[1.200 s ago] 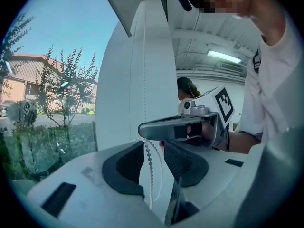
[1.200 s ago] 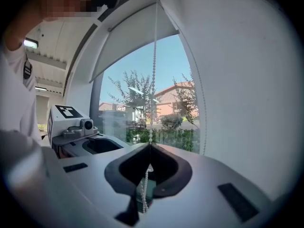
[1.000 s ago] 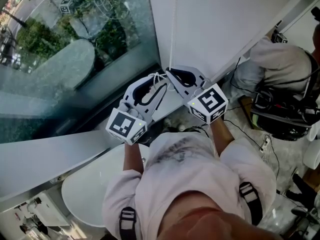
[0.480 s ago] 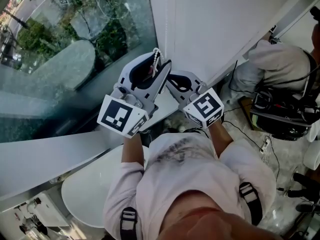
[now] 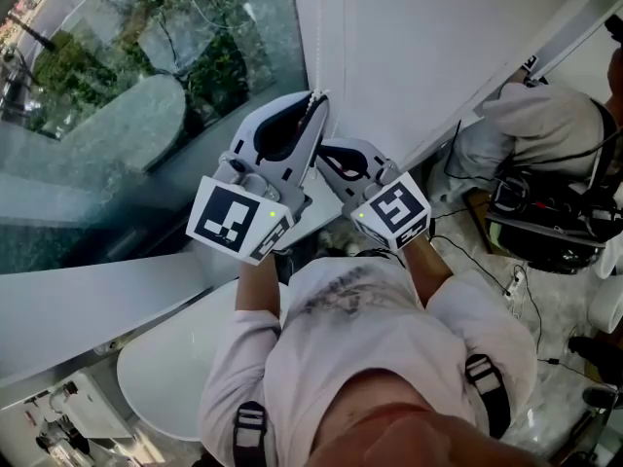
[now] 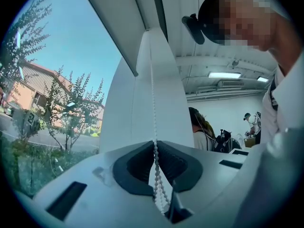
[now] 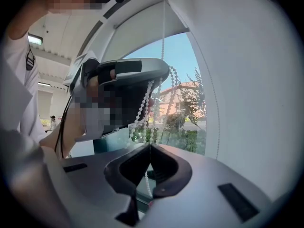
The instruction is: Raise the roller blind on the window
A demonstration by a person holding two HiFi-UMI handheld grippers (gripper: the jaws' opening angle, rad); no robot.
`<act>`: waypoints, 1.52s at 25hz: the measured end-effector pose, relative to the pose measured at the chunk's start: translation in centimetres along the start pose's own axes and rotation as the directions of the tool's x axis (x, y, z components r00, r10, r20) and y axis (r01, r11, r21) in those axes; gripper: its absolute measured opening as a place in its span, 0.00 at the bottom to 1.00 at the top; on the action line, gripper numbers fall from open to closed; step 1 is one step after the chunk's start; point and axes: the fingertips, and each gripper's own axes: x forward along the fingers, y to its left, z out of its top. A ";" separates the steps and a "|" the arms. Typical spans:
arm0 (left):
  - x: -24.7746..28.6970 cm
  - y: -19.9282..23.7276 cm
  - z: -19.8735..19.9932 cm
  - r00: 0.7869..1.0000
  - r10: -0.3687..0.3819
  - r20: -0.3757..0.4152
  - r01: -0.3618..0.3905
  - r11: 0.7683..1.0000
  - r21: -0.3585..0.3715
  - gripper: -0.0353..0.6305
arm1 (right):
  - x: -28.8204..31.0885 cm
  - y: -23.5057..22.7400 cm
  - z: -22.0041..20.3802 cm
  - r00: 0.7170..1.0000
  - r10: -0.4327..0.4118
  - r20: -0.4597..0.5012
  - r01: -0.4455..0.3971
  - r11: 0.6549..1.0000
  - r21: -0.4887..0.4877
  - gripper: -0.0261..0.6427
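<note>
A white bead chain (image 5: 312, 97) hangs beside the window glass (image 5: 146, 95), along the white frame (image 6: 161, 94). My left gripper (image 5: 313, 105) is the upper one. Its jaws have just been closing, and its dark pads are now pressed on the bead chain (image 6: 154, 148). My right gripper (image 5: 318, 151) sits just below it, shut on a lower part of the same chain (image 7: 141, 108), which loops down from the left gripper (image 7: 154, 80). In the right gripper view, the white roller blind (image 7: 137, 32) covers only the top of the window.
A person (image 5: 545, 125) sits at the right, with bags and cables (image 5: 545, 217) on the floor nearby. A white sill (image 5: 97, 305) and a round white surface (image 5: 165, 368) lie below the glass. Other people (image 6: 202, 132) stand in the room behind.
My left gripper has risen along the chain, past the right one, and its jaws have gone from open to shut on the chain. The right gripper has stayed in place.
</note>
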 end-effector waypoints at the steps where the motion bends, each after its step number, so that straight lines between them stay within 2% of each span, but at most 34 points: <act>1: -0.1 0.0 0.0 1.000 0.001 -0.002 -0.001 1.000 -0.002 0.08 | 0.0 0.1 0.0 1.000 -0.002 0.002 0.002 1.000 0.002 0.13; 10: -0.6 0.2 -0.8 1.000 0.019 -0.003 -0.019 1.000 -0.022 0.08 | 0.5 0.4 -0.8 1.000 -0.009 -0.002 0.009 1.000 0.019 0.13; 26: -1.2 0.1 -7.4 0.998 0.020 -0.068 -0.029 0.990 -0.137 0.08 | 1.1 0.0 -7.4 0.992 -0.014 -0.127 0.024 0.997 0.073 0.13; 38: -2.1 0.0 -13.2 0.991 0.024 -0.133 -0.053 0.974 -0.220 0.08 | 1.8 0.4 -13.2 0.971 0.005 -0.237 0.023 0.993 0.114 0.13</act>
